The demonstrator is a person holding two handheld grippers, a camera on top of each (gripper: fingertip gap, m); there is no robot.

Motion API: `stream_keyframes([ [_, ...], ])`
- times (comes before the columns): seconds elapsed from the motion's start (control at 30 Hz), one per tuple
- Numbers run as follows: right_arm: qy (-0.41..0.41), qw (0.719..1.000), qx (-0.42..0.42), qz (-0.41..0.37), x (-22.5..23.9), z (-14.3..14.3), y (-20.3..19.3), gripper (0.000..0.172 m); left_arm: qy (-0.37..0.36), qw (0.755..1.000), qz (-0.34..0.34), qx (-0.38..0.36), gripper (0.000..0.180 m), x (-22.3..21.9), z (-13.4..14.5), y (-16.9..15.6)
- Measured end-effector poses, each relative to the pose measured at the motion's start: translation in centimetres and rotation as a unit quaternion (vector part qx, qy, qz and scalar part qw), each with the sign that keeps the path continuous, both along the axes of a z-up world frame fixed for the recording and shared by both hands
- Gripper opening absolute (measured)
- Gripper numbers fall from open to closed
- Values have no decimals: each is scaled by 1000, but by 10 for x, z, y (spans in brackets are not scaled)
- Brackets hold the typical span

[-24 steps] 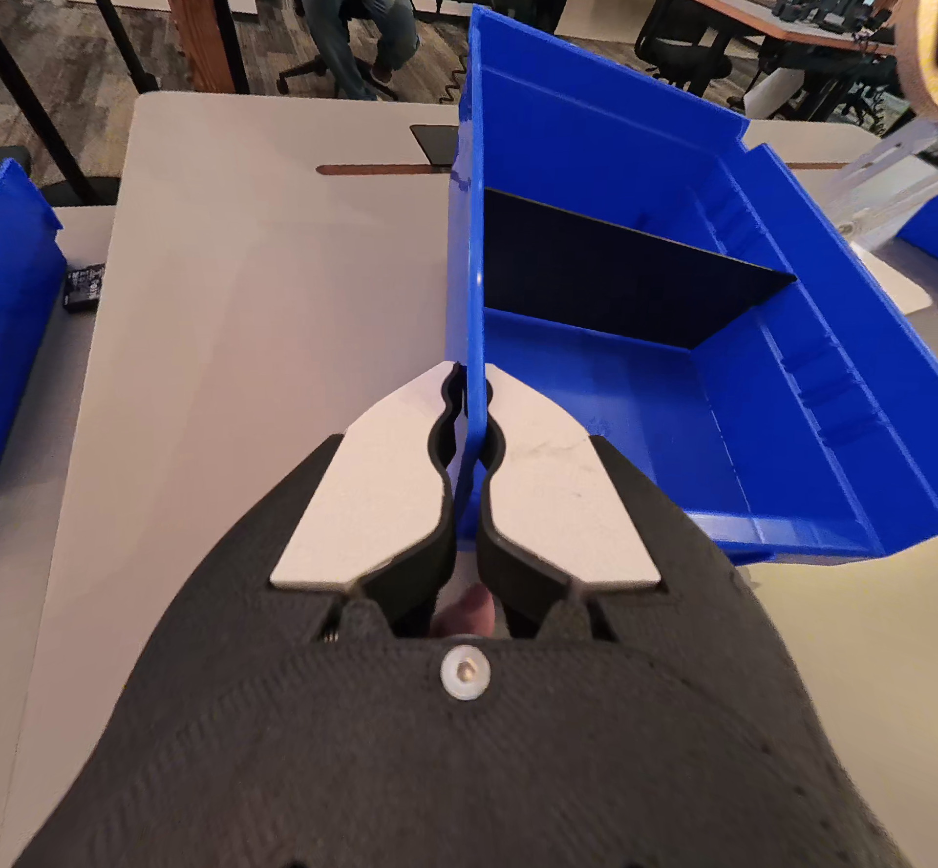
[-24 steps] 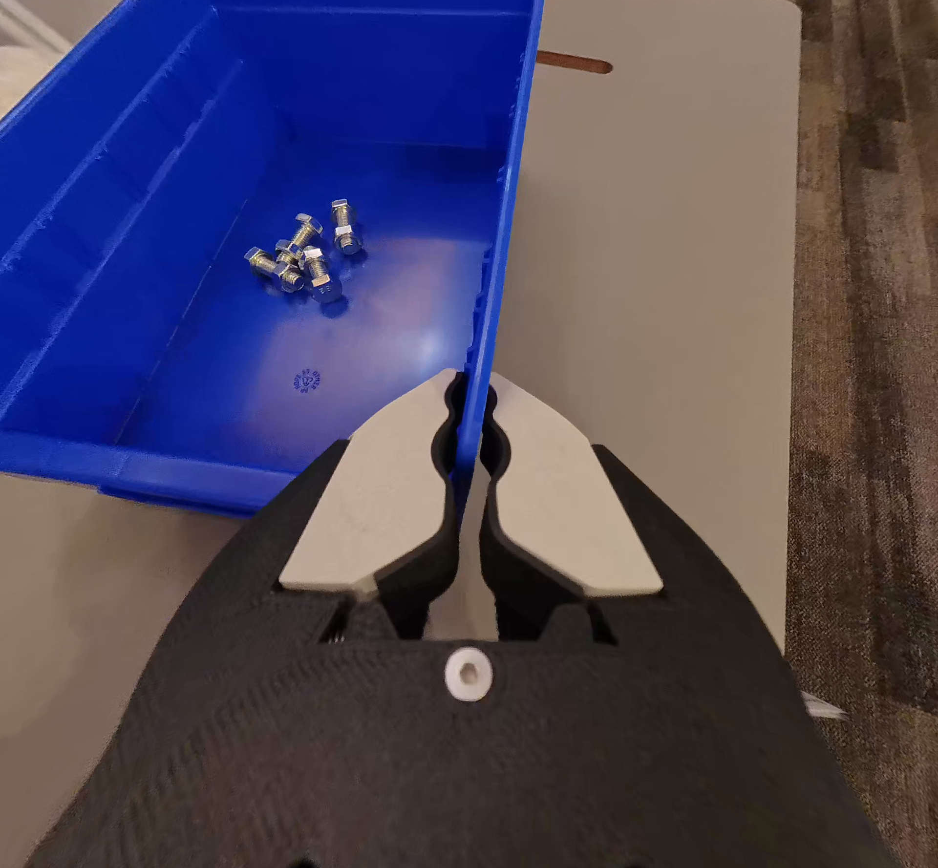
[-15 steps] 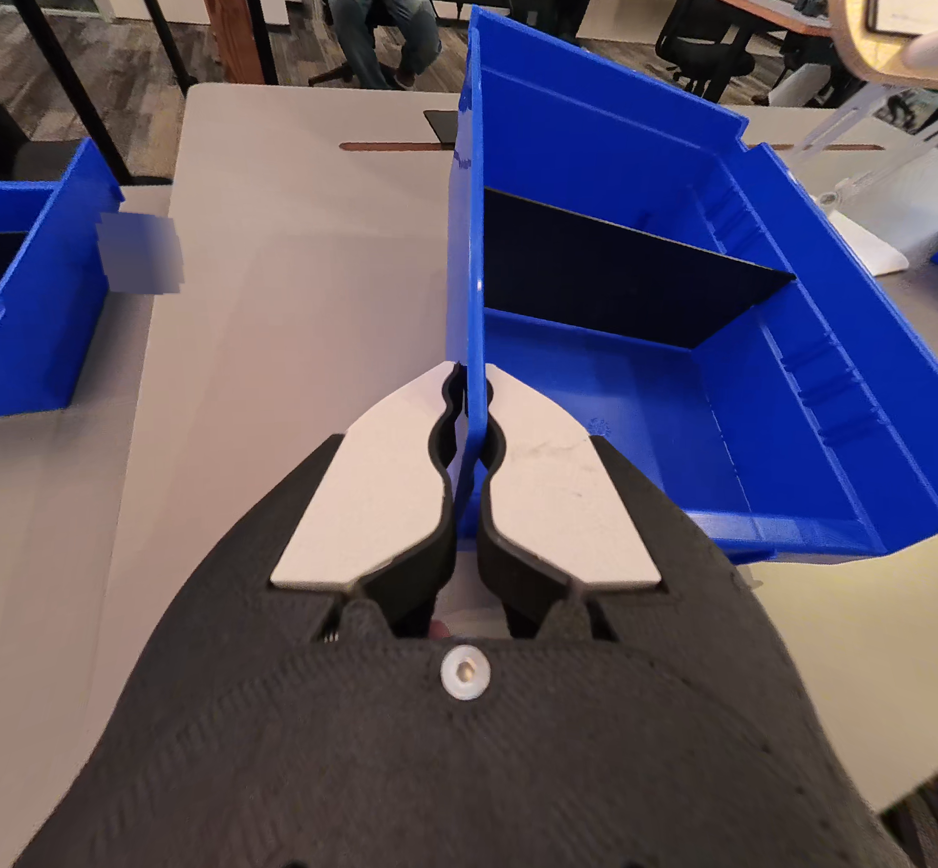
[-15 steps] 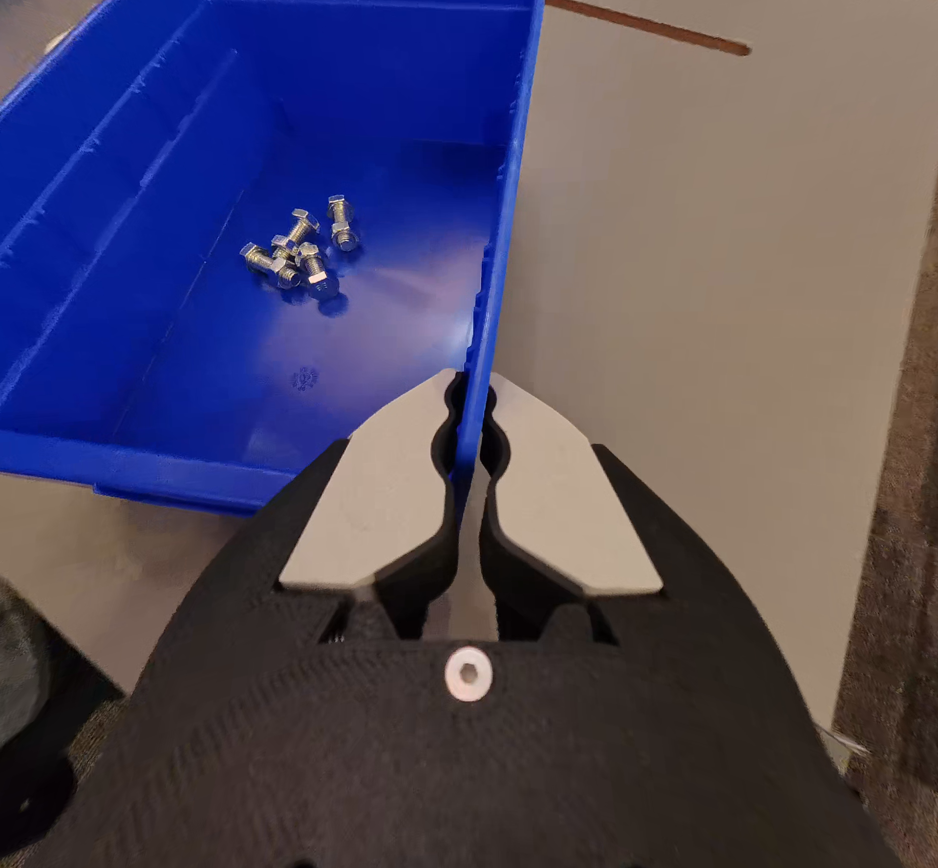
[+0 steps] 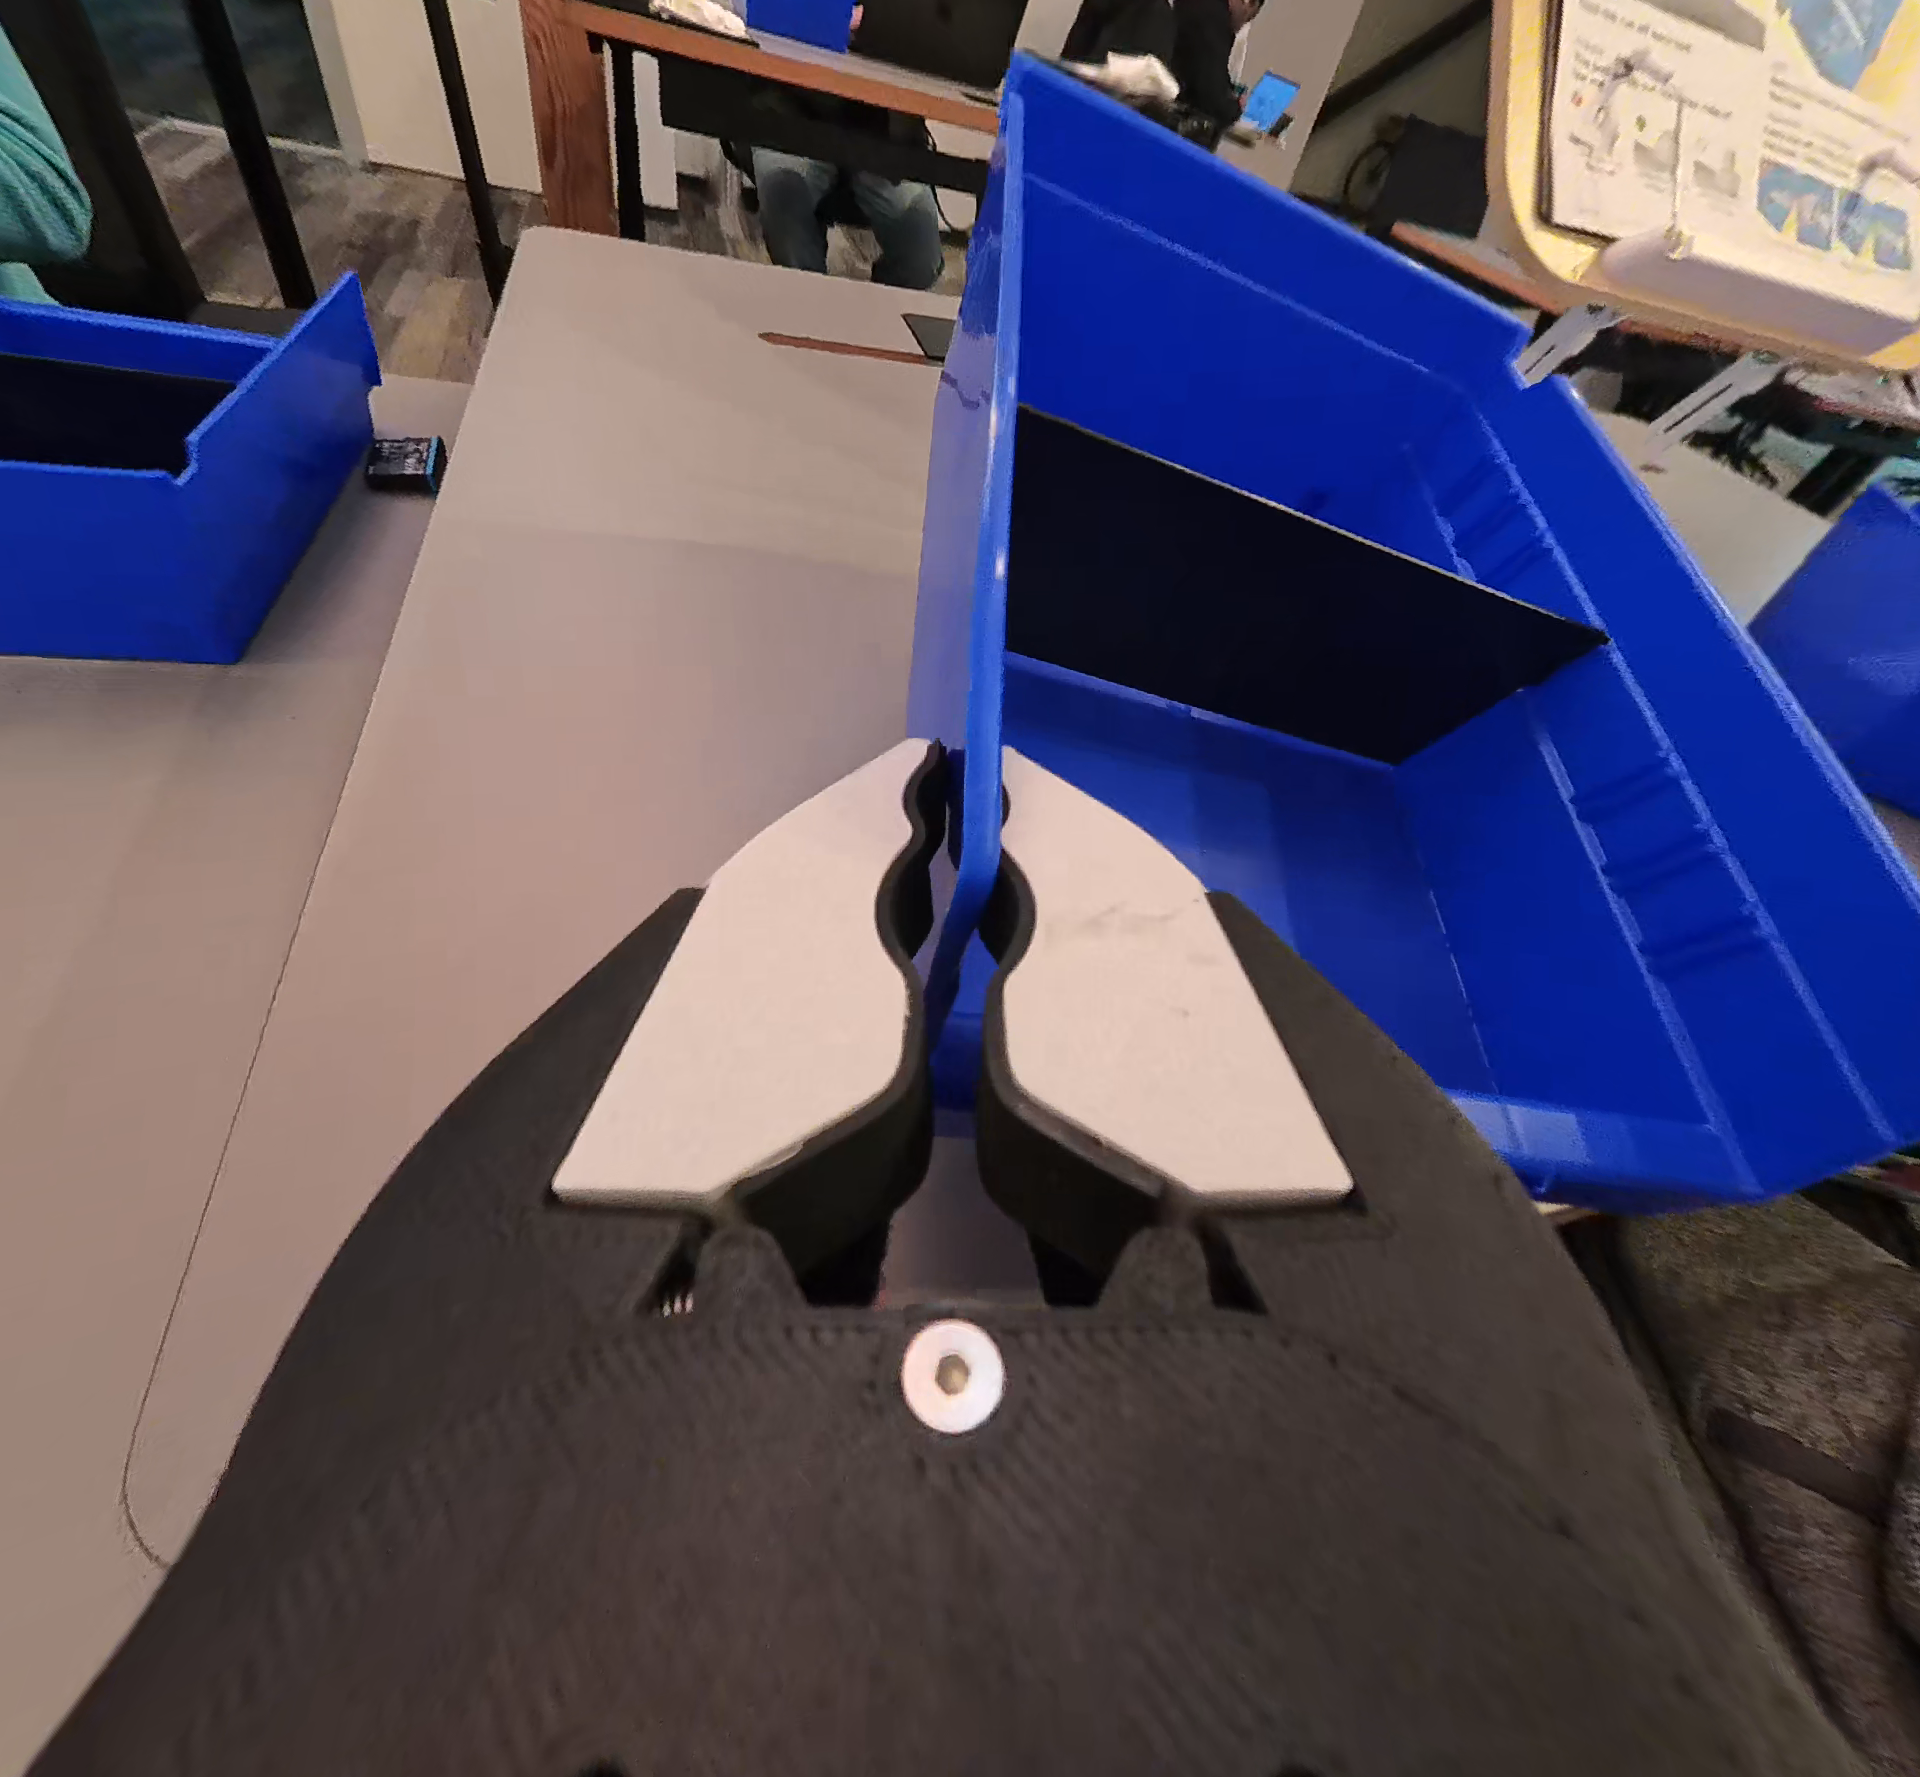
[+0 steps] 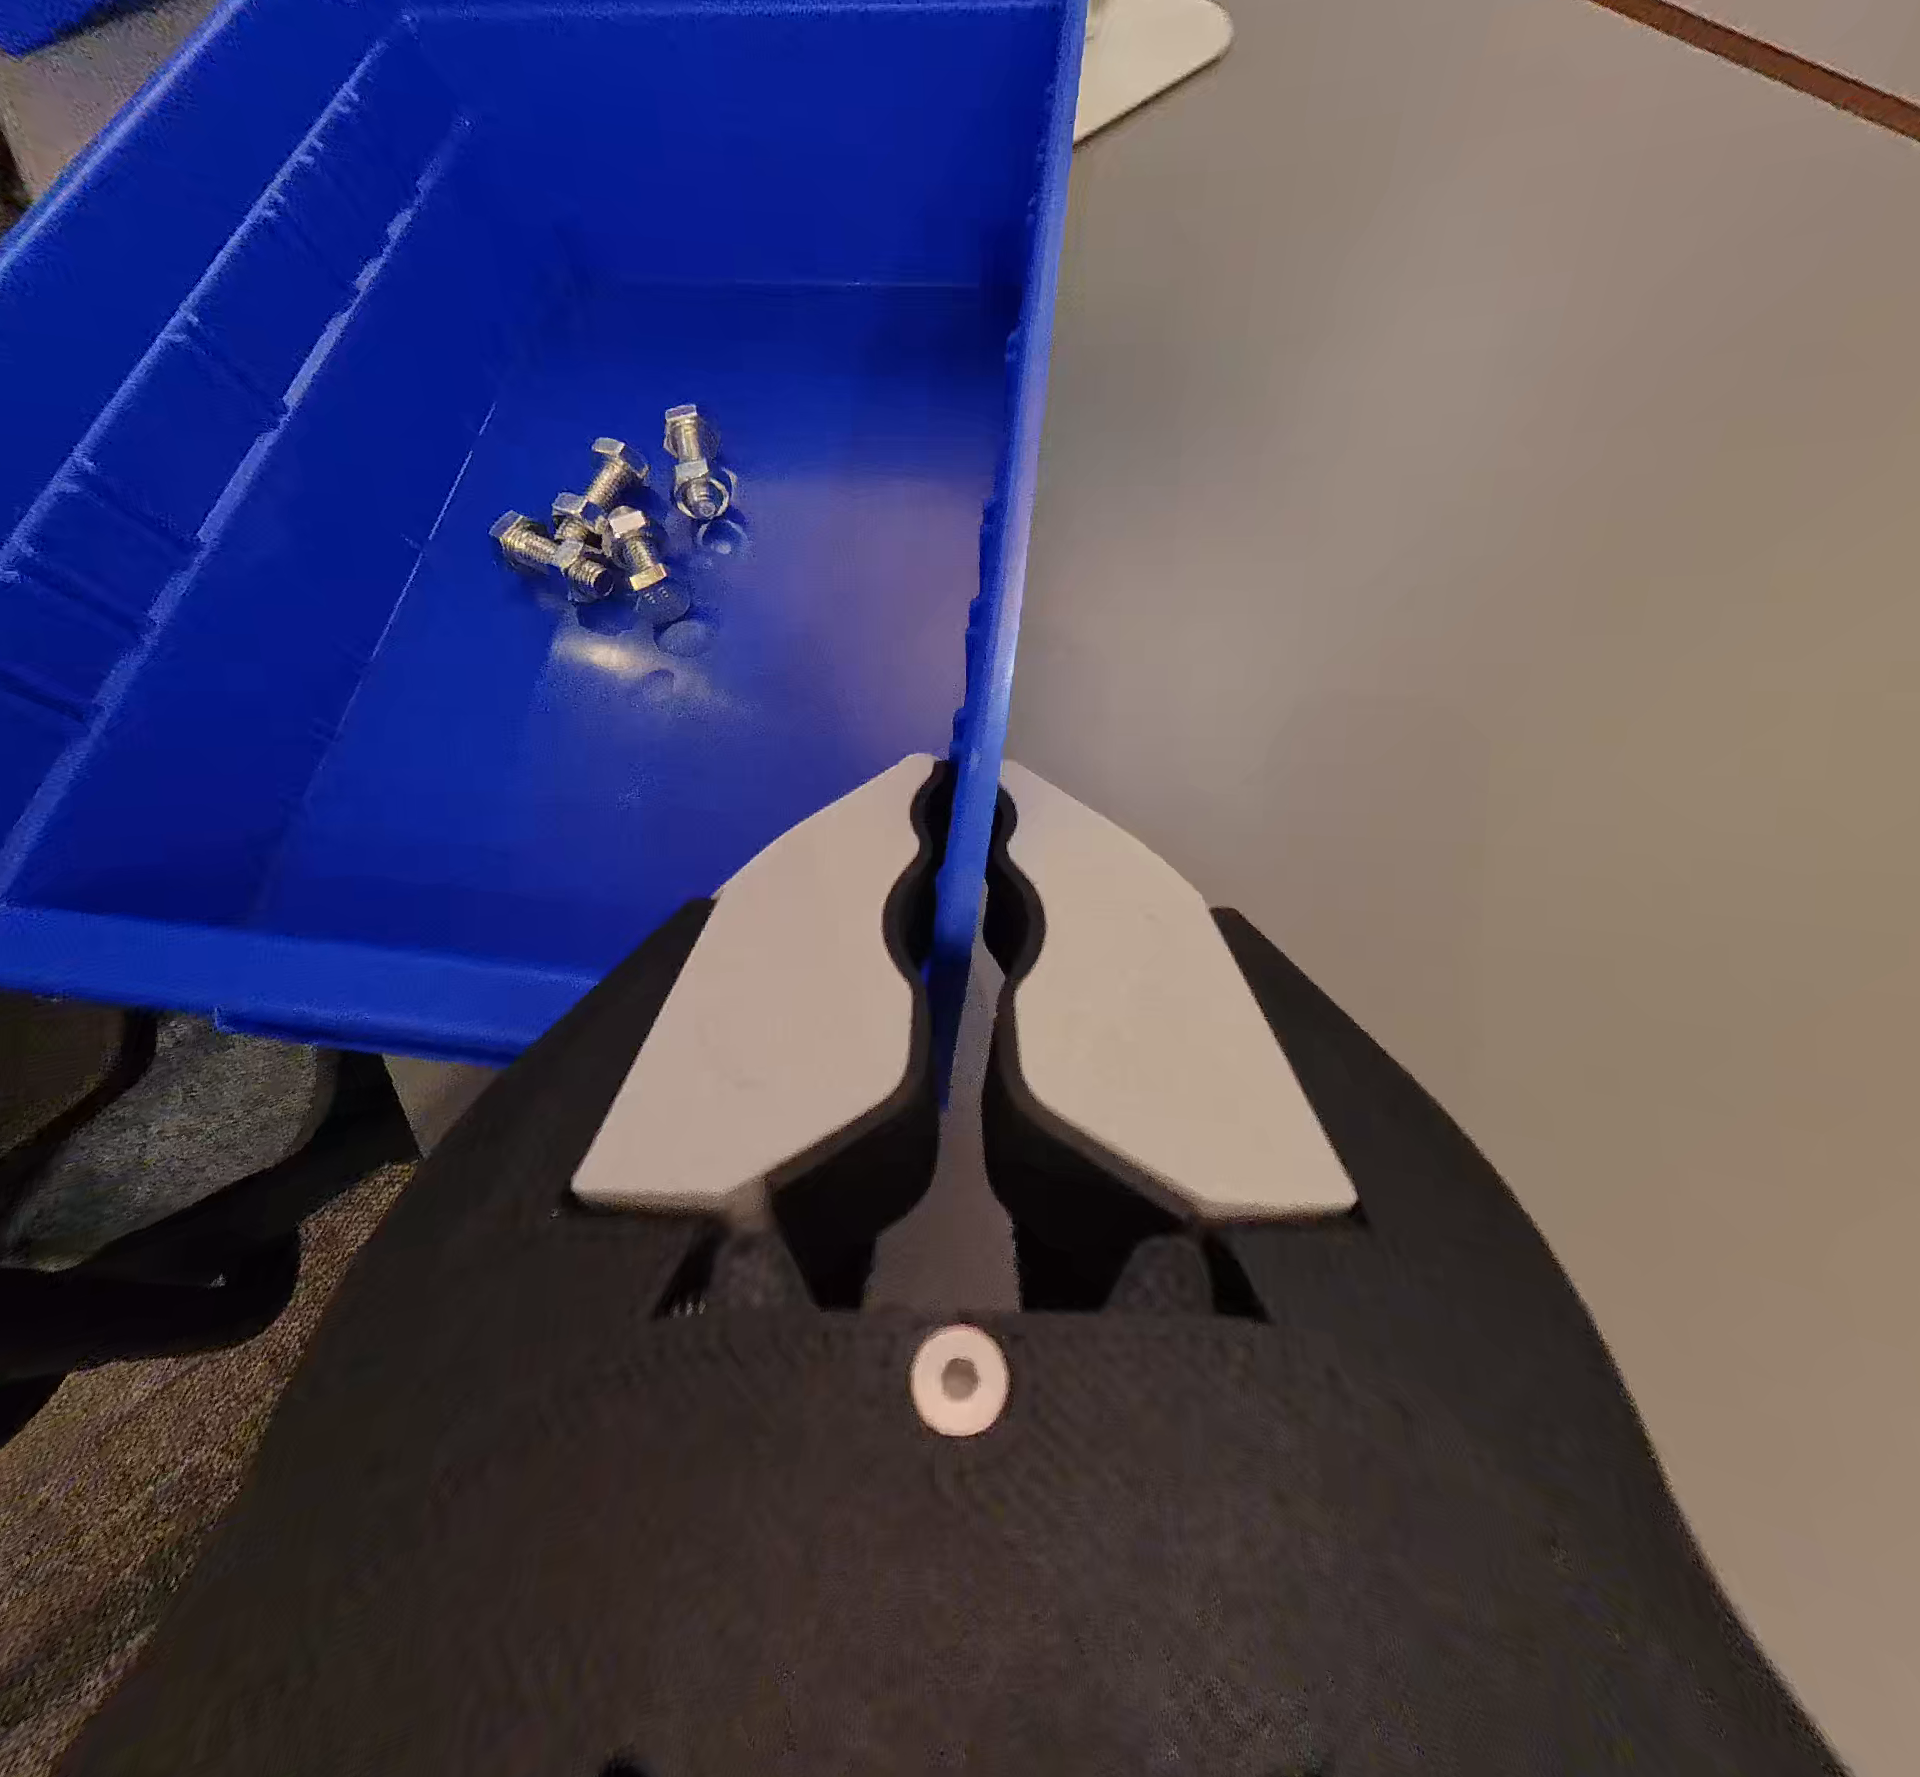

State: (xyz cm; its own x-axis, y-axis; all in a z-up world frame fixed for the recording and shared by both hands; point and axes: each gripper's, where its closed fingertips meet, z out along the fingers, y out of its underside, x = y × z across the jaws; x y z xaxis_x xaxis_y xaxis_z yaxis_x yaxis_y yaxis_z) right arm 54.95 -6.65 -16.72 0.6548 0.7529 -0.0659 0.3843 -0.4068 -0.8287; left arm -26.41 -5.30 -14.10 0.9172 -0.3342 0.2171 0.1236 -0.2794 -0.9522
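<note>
My left gripper (image 5: 971,761) is shut on the left side wall of a blue bin (image 5: 1558,948). A black divider (image 5: 1247,584) crosses this bin, and its near compartment is bare. The bin hangs tilted over the grey table's (image 5: 623,636) near edge. My right gripper (image 6: 966,771) is shut on the right side wall of another blue bin (image 6: 727,169). Several silver bolts (image 6: 613,522) lie on its floor. Its near end reaches past the table (image 6: 1455,480) edge, above the carpet (image 6: 156,1415).
A third blue bin (image 5: 156,532) stands at the left with a small black item (image 5: 405,462) beside it. Part of a blue bin (image 5: 1849,647) shows at the right. A poster board (image 5: 1714,65) stands at the back right. People sit at desks behind. A white flat base (image 6: 1143,54) lies beyond the right bin. There is about 80 centimetres between the tips of the two grippers.
Both grippers stay shut on their bin walls and have carried the bins back toward the table's near edge. The bolts have barely shifted.
</note>
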Motion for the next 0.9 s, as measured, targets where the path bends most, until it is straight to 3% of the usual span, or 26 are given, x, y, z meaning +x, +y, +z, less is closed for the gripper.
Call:
stream_keyframes([
  [0.5,-8,996,-24,82,-162,-2,32,4,-17,999,29,28,3,-27,6,-42],
  [0.9,-7,996,-35,83,-296,-2,82,4,-27,995,74,59,4,-58,24,-62],
])
